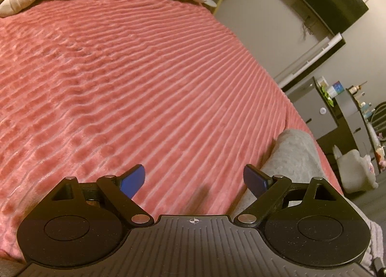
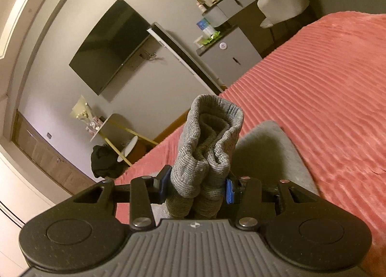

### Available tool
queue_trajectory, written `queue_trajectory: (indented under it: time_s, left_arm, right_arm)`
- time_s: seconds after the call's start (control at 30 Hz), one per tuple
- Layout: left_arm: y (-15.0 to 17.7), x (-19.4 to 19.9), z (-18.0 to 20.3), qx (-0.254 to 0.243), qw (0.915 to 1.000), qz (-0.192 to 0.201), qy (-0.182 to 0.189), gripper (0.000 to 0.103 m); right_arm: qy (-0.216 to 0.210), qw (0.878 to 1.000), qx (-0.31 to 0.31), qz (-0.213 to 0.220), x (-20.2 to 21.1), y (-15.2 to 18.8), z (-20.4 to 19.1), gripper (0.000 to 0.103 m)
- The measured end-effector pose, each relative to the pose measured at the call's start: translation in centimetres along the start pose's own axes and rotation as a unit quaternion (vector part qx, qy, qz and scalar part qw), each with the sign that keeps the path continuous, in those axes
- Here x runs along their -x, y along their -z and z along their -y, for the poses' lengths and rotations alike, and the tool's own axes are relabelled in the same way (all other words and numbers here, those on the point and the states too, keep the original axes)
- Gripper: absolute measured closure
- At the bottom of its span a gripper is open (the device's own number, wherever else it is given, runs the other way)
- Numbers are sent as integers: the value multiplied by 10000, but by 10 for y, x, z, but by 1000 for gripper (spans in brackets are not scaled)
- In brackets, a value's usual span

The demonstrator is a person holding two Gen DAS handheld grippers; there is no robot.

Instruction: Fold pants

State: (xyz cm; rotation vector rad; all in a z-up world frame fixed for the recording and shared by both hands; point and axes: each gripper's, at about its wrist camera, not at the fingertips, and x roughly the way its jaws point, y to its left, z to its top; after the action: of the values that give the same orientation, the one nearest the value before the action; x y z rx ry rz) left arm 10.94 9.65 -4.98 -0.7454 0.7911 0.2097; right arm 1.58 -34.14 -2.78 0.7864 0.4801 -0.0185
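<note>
Right gripper (image 2: pixel 195 186) is pinched on bunched grey pants (image 2: pixel 210 146), held above bed (image 2: pixel 325 89). Left gripper (image 1: pixel 194 179) is spread wide, w/ nothing held.

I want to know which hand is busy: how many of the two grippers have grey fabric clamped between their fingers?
1. The right gripper is shut on the bunched cuff of the grey pants. The left gripper hangs open over the pink bedspread, holding nothing.

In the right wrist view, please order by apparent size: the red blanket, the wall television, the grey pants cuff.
1. red blanket
2. wall television; grey pants cuff looks similar but only because it is nearer, so unranked.
</note>
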Motion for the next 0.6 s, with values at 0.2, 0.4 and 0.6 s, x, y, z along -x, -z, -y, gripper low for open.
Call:
queue_trajectory:
  time_s: [0.2, 0.4, 0.6]
  left_arm:
    - [0, -2, 2, -61, 9999, -6, -89, 11]
    - [0, -5, 3, -90, 9997, -71, -193, 11]
    - [3, -4, 15, -438, 9988, -62, -203, 11]
  right_arm:
    - [6, 10000, -44, 2, 8, 7, 21, 60]
    - [102, 9991, -213, -345, 1, 12, 49, 53]
    - [847, 9954, -74, 435, 29, 0, 65, 41]
